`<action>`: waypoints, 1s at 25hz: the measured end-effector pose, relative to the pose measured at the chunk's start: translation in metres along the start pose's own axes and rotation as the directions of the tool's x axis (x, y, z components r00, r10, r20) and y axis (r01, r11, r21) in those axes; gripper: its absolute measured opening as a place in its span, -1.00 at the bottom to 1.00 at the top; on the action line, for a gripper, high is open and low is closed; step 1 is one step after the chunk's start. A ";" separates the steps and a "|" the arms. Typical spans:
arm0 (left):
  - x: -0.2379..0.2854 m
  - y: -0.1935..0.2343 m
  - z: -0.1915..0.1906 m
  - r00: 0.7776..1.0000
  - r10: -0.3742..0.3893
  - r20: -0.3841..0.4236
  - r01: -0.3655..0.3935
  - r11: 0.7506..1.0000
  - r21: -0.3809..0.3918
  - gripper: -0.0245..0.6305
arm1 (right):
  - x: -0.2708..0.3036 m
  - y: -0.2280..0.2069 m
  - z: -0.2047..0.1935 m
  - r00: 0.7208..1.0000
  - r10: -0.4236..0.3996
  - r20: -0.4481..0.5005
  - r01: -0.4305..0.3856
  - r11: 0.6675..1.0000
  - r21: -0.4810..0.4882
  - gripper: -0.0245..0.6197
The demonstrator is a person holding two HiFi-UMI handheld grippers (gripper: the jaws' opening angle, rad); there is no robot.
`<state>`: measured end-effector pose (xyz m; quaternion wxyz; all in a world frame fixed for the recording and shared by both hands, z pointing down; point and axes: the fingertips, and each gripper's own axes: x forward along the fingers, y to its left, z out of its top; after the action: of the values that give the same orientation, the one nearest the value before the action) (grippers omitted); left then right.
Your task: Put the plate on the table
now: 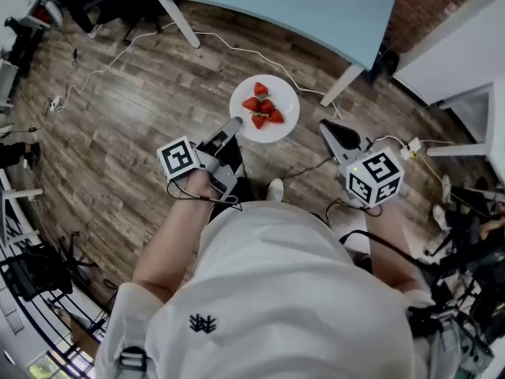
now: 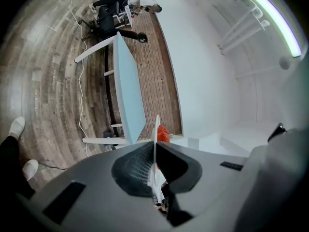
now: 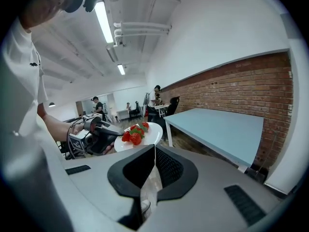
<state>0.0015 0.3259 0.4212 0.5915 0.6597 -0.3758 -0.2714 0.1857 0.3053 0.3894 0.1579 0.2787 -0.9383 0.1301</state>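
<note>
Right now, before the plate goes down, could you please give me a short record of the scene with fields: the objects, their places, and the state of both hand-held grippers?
carried object: round white plate, held in the air above the wooden plank floor
on the plate: red strawberries, a small pile near the middle
left hand-held gripper: shut on the plate's near rim
right hand-held gripper: jaws together, holding nothing, beside the plate and apart from it
target: light blue table with white legs, ahead of the person; the plate is not yet on it
</note>
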 end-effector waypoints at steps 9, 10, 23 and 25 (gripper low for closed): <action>0.030 0.005 0.038 1.000 -0.007 -0.006 0.007 1.000 0.000 -0.88 | 0.038 -0.025 0.003 0.999 -0.003 -0.045 0.004 1.000 0.020 -0.89; 0.037 0.005 0.047 1.000 -0.015 -0.013 0.015 1.000 -0.002 -0.88 | 0.048 -0.031 0.007 0.998 -0.010 -0.057 0.011 1.000 0.016 -0.89; 0.158 0.018 0.216 0.991 -0.058 -0.122 0.059 0.998 -0.003 -0.88 | 0.218 -0.148 0.095 0.953 -0.175 -0.247 0.182 0.983 0.007 -0.89; 0.173 0.023 0.242 0.990 -0.044 -0.133 0.045 0.999 0.008 -0.88 | 0.237 -0.167 0.098 0.938 -0.190 -0.289 0.207 0.978 0.027 -0.89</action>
<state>-0.0977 0.0447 0.4217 0.6052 0.6879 -0.3223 -0.2380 0.0699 0.0227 0.4134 0.2959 0.3546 -0.8687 0.1788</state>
